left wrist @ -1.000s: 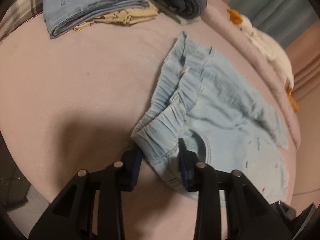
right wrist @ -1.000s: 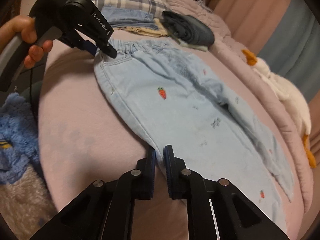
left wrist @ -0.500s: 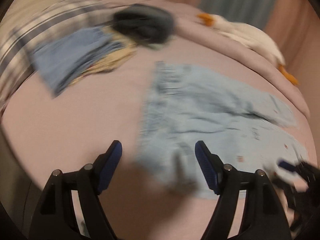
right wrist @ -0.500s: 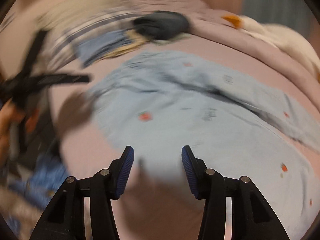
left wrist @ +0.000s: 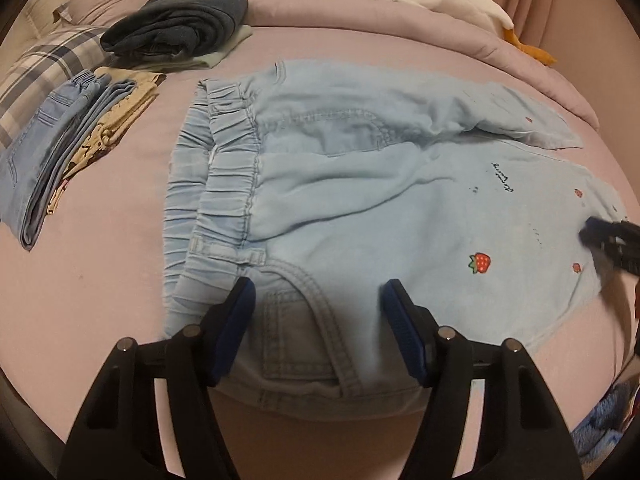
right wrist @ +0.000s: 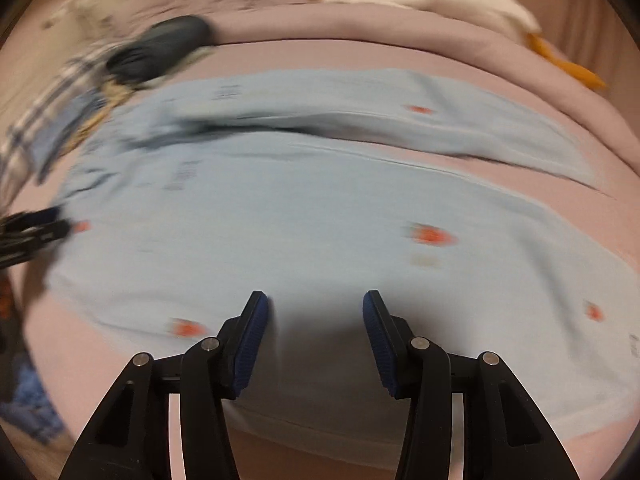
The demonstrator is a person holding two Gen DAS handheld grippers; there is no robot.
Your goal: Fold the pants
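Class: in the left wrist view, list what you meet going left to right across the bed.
Folded jeans → tan folded garment → elastic waistband of the light blue pants → strawberry patch → right gripper at the edge.

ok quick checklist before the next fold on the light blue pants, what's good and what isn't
1. Left tool open, over the waist pocket: ok.
2. Right tool open, nothing gripped: ok.
3. Light blue pants spread on the bed: ok.
4. Legs flat: not ok, the far leg is rumpled near the crotch.
5. Folded clothes stack apart from the pants: ok.
6. Right-side hem position: cannot tell, that view is blurred.
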